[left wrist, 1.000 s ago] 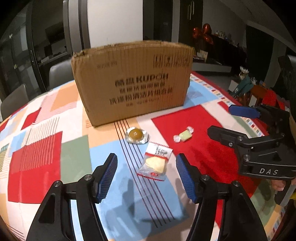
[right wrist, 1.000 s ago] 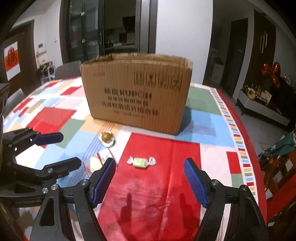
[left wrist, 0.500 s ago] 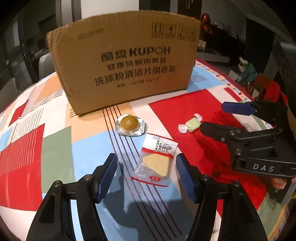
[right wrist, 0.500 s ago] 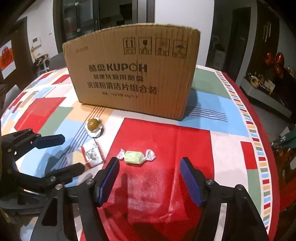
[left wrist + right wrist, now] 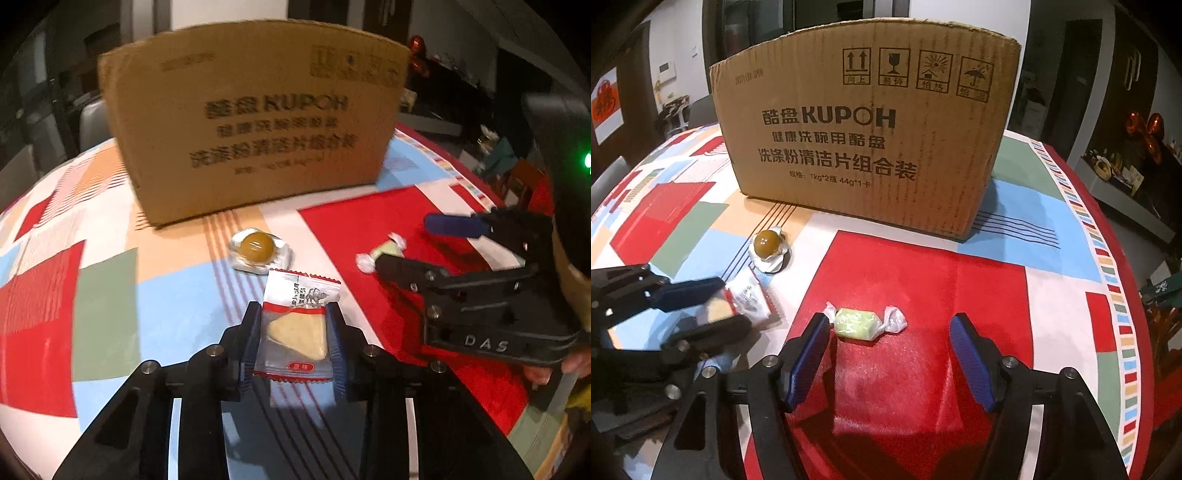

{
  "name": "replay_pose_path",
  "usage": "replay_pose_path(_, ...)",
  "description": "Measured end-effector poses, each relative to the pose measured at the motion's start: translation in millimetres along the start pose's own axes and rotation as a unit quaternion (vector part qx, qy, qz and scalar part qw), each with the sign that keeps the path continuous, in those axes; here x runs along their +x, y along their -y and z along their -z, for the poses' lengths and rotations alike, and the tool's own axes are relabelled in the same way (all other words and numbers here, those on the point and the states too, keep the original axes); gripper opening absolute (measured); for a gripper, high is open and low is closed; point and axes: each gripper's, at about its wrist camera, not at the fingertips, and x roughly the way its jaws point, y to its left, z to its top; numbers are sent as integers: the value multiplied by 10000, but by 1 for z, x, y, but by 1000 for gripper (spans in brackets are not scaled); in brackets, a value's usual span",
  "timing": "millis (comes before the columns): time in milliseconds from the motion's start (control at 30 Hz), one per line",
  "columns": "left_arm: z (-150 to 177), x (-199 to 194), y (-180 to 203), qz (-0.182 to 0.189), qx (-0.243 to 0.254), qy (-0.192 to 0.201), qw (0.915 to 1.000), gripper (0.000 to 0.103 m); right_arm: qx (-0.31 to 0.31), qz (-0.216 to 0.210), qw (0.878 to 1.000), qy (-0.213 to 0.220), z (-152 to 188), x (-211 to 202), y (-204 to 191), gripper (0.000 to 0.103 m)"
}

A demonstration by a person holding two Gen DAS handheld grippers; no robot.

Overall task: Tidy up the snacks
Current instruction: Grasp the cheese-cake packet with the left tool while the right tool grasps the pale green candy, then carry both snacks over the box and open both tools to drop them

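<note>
Left claw (image 5: 294,328) pinching crinkly clear wedge-biscuit packet (image 5: 295,332).

A dim room is being shown: a white wall (image 5: 960,14) at upper centre, dark glass doors (image 5: 746,26) at upper left, a dark cabinet (image 5: 1082,85) at right, a grey chair (image 5: 92,122) at left.

From my left wrist view the cardboard box (image 5: 255,122) is motion-blurred, and I can't read its smaller print. My right tool (image 5: 413,247) covers one end of the green candy (image 5: 388,251) there. In the right wrist view my left tool (image 5: 713,306) is smeared and hides much of the cracker packet (image 5: 750,299). I can't see inside the box from either camera.
</note>
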Motion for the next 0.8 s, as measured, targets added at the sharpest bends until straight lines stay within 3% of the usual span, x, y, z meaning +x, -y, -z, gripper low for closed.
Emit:
replay_pose_path(133, -4, -7, -9, -6, -251, 83, 9996, 34, -9, 30, 10000, -20, -1, 5, -3, 68)
replay_pose_path(300, -6, -12, -13, 2, -356, 137, 9993, 34, -16, 19, 10000, -41, -1, 8, -7, 46)
replay_pose_path(367, -6, -13, -13, 4, -387, 142, 9992, 34, -58, 15, 10000, -30, -1, 6, -9, 29)
replay_pose_path(467, -5, -16, -12, 21, -423, 159, 9990, 34, -23, 23, 10000, -30, 1, 5, -8, 19)
replay_pose_path(800, -8, -33, -8, 46, -535, 269, 9982, 34, 351, -34, 9993, 102, 4, -18, 4, 19)
